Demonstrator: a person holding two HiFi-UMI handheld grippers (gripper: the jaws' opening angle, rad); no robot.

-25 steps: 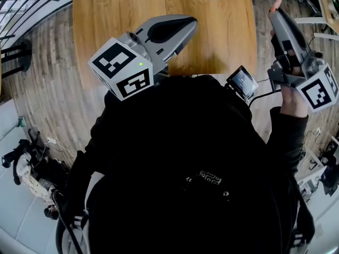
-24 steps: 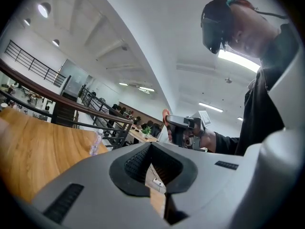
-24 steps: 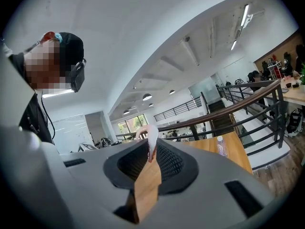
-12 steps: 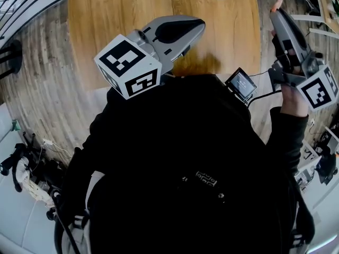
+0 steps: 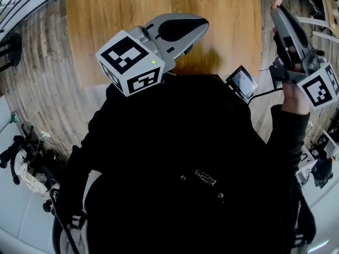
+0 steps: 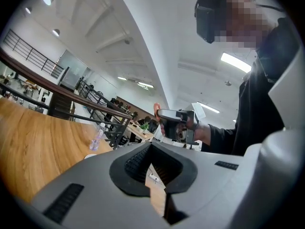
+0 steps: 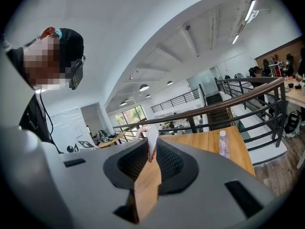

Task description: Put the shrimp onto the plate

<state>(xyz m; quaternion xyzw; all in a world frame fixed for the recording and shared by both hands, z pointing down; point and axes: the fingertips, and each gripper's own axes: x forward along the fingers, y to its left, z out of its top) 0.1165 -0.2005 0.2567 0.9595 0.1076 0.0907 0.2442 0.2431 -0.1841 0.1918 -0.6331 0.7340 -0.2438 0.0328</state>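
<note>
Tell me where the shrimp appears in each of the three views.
Head view: shrimp top right, at the right gripper's tip.
Left gripper view: shrimp at centre, on that far gripper's tip.
Right gripper view: shrimp at centre, gripped between the fingers.
Shared landmark: the wooden table.
</note>
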